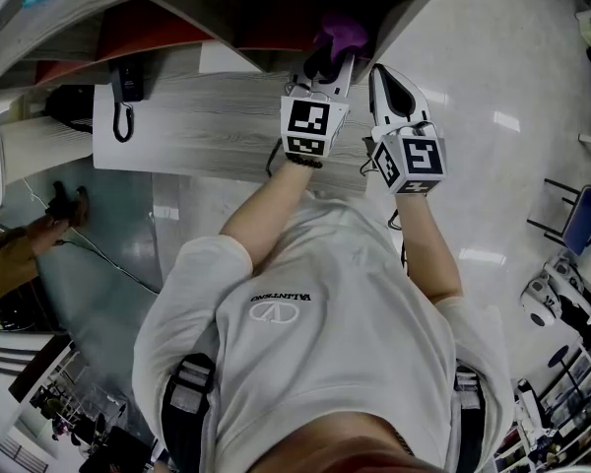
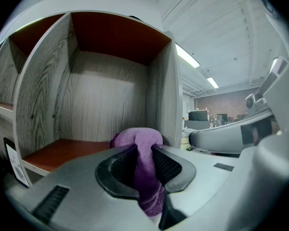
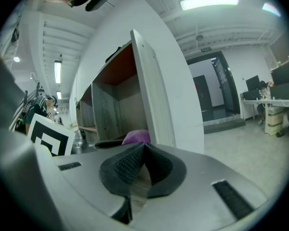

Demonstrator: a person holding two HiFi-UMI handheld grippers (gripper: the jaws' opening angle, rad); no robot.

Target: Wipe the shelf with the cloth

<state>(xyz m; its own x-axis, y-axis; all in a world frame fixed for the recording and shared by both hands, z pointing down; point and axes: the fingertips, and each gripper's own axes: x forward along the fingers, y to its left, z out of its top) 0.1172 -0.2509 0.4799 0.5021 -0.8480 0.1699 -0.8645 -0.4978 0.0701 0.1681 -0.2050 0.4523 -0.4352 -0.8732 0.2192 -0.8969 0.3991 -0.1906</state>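
Well, the left gripper (image 2: 144, 165) has its jaws clamped on a purple cloth (image 2: 137, 138), which bunches up past the tips and hangs down between the pads. Just ahead of those jaws is an open compartment of the shelf (image 2: 106, 95), with grey wood-grain walls and a reddish floor board (image 2: 62, 150). The cloth sits over the near right corner of that board, though I can't tell if it is touching. The right gripper (image 3: 139, 170) has its jaws pressed together on nothing, and the shelf's white side panel (image 3: 154, 90) stands just beyond and left of its tips.

I'd say the wiping is at its start: the cloth is at the mouth of the compartment. The next move calls for pressing it flat on the board and sweeping across toward the back wall.

The person's white shirt (image 1: 276, 299) reads "VALENTINO". A small white tag (image 2: 14, 162) sits low to the left of the left jaws, its print too small to read.
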